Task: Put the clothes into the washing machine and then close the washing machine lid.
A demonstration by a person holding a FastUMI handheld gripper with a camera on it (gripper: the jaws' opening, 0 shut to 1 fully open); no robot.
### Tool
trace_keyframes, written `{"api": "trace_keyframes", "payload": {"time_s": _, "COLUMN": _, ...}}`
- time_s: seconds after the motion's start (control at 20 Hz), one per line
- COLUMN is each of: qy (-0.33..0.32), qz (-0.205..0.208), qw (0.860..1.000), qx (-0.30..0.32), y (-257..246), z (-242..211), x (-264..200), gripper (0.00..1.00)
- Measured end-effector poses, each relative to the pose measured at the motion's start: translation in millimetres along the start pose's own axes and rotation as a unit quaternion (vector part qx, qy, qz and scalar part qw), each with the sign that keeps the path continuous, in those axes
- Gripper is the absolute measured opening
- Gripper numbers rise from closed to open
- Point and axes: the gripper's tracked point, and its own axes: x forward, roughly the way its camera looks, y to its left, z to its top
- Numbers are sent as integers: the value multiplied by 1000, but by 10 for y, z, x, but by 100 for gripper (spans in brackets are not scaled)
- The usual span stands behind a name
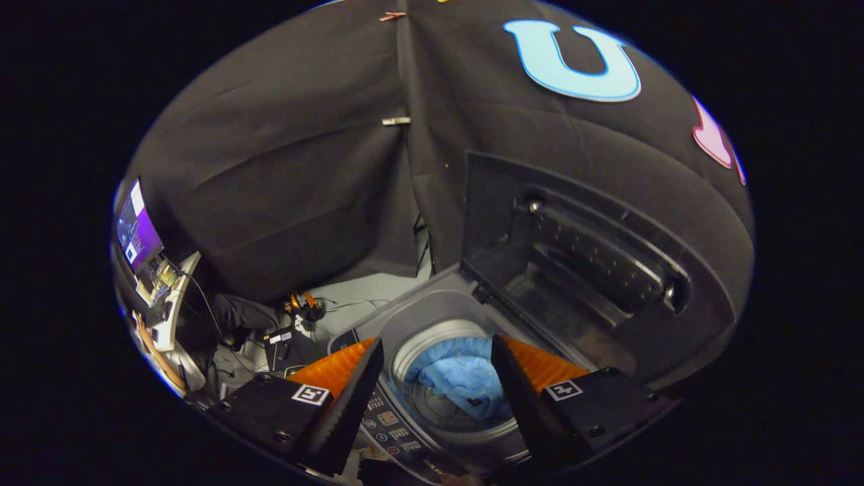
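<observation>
Now the gripper [437,361] hangs above the washer [432,317], fingers spread, holding nothing. Blue clothes [462,378] lie in the drum. Lid [574,263] stands upright.

dim and shadowy throughout, strongly bowed by fisheye distortion toward the rim, faintly glossy on the raised lid [574,270].

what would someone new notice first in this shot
First the blue clothes lying in the drum of the top-loading washing machine, seen between the gripper and its open, empty jaws. Next the dark lid, raised upright behind the drum against the black cloth wall.
</observation>
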Motion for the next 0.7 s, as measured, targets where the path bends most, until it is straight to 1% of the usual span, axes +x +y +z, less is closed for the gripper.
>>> {"api": "trace_keyframes", "payload": {"time_s": 0.1, "qy": -38, "qz": 6, "qw": 999, "qx": -14, "y": 58, "z": 178, "x": -61, "gripper": 99}}
{"api": "trace_keyframes", "payload": {"time_s": 0.25, "qy": -104, "qz": -5, "qw": 995, "qx": -8, "y": 8, "z": 480, "x": -203, "gripper": 100}}
{"api": "trace_keyframes", "payload": {"time_s": 0.45, "qy": -195, "qz": -59, "qw": 979, "qx": 8, "y": -314, "z": 888, "x": -433, "gripper": 99}}
{"api": "trace_keyframes", "payload": {"time_s": 0.6, "qy": -239, "qz": -105, "qw": 965, "qx": 23, "y": -598, "z": 1084, "x": -602, "gripper": 99}}
{"api": "trace_keyframes", "payload": {"time_s": 0.7, "qy": -262, "qz": -147, "qw": 953, "qx": 35, "y": -857, "z": 1189, "x": -684, "gripper": 99}}
